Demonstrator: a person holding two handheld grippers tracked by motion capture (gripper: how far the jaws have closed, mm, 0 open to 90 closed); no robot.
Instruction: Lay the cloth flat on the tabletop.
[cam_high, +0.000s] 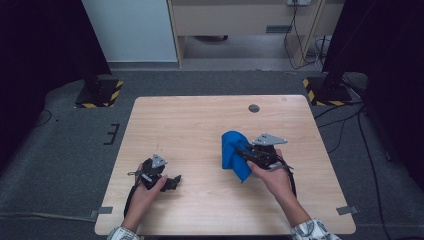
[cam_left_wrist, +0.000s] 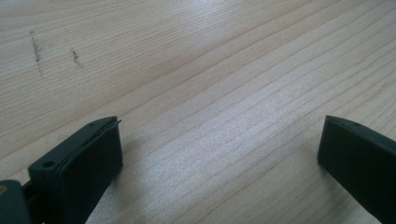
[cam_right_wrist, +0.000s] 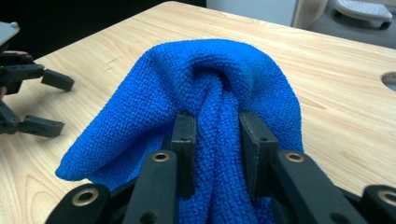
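Right now the right gripper (cam_right_wrist: 217, 154) is pinching a bunched fold of the blue cloth (cam_right_wrist: 205, 88), its jaws closing tight on the gathered middle while the rest is draping loosely over and around them. Seen from the high view, the cloth (cam_high: 234, 152) is sitting right of the desk's centre, nearer the right edge than the left, and part of it appears to be trailing down onto the desk (cam_high: 200, 120). The left gripper (cam_high: 172, 182) is waiting near the front-left corner with its jaws standing wide apart over bare wood, holding nothing. To do this step well, the right hand should probably be keeping its squeeze firm, since the thick terry could be slipping out of so narrow a bite, and lifting slowly so that a hanging edge is opening up for the left gripper to catch.
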